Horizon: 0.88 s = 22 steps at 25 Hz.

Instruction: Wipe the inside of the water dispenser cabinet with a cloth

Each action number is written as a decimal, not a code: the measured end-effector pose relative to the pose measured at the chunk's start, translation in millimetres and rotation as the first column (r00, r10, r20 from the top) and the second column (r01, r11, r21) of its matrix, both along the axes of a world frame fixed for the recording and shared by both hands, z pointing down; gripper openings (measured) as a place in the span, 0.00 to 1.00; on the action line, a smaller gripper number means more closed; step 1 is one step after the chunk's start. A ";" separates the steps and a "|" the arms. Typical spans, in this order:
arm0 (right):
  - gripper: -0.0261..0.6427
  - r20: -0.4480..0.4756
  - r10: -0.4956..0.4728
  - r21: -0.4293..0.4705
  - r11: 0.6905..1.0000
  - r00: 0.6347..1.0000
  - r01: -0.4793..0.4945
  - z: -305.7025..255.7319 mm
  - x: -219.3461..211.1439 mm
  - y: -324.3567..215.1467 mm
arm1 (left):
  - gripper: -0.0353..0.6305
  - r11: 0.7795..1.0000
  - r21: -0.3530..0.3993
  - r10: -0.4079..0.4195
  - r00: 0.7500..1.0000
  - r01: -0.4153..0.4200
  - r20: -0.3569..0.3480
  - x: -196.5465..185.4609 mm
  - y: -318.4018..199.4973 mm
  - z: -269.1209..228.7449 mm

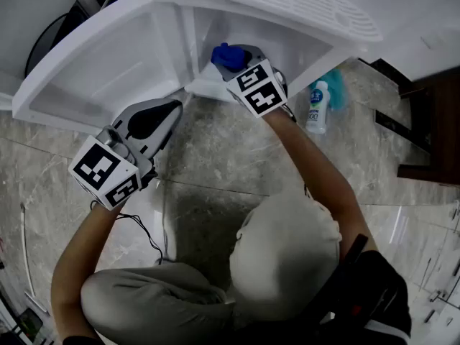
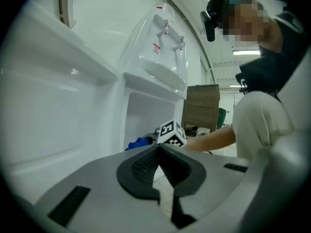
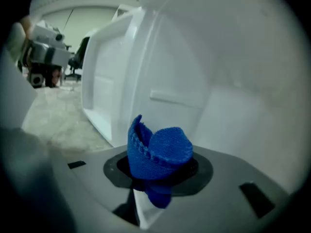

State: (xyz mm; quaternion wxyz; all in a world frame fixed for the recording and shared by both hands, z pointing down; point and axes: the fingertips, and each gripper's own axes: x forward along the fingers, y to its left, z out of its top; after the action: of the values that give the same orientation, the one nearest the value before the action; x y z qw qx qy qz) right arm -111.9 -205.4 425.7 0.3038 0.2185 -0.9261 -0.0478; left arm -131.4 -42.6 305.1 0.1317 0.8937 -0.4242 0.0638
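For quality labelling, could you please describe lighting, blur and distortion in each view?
Head view: even light, sharp, a dark shadow on the floor. Left gripper view: fisheye bending the cabinet door, black corners. Right gripper view: dim and soft; only the blue cloth reads crisply.

Shows left gripper (image 2: 159, 152) closed, empty. Faces open cabinet (image 2: 146, 111), with right gripper (image 2: 152, 140) and blue cloth (image 2: 137, 142) at its mouth.

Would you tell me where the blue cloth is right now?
The blue cloth is gripped in the right claw, at the opening of the water dispenser cabinet, top centre of the head view, right of the open door.
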 end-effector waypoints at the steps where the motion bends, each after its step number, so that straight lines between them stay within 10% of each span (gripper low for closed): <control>1: 0.23 -0.075 0.009 0.042 0.999 0.997 -0.005 8.5 -2.1 -15.9 | 0.06 1.000 -0.012 0.007 1.000 -0.007 0.002 -2.9 -0.6 5.6; 7: 0.23 -0.365 0.038 0.205 0.978 0.930 0.040 52.4 -21.9 -78.4 | 0.06 0.998 -0.057 -0.002 1.000 0.001 -0.029 -21.8 6.3 27.6; 22: 0.22 -0.445 0.075 0.393 0.912 0.892 0.119 52.9 -23.4 -76.8 | 0.06 0.999 -0.048 0.018 0.997 -0.021 -0.079 -13.2 10.0 32.5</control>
State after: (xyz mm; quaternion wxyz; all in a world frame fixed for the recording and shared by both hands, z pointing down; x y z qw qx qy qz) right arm -135.3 -282.2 478.6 0.4570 0.2494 -0.8017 -0.2938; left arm -144.6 -32.7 337.6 0.1695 0.8961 -0.4082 0.0402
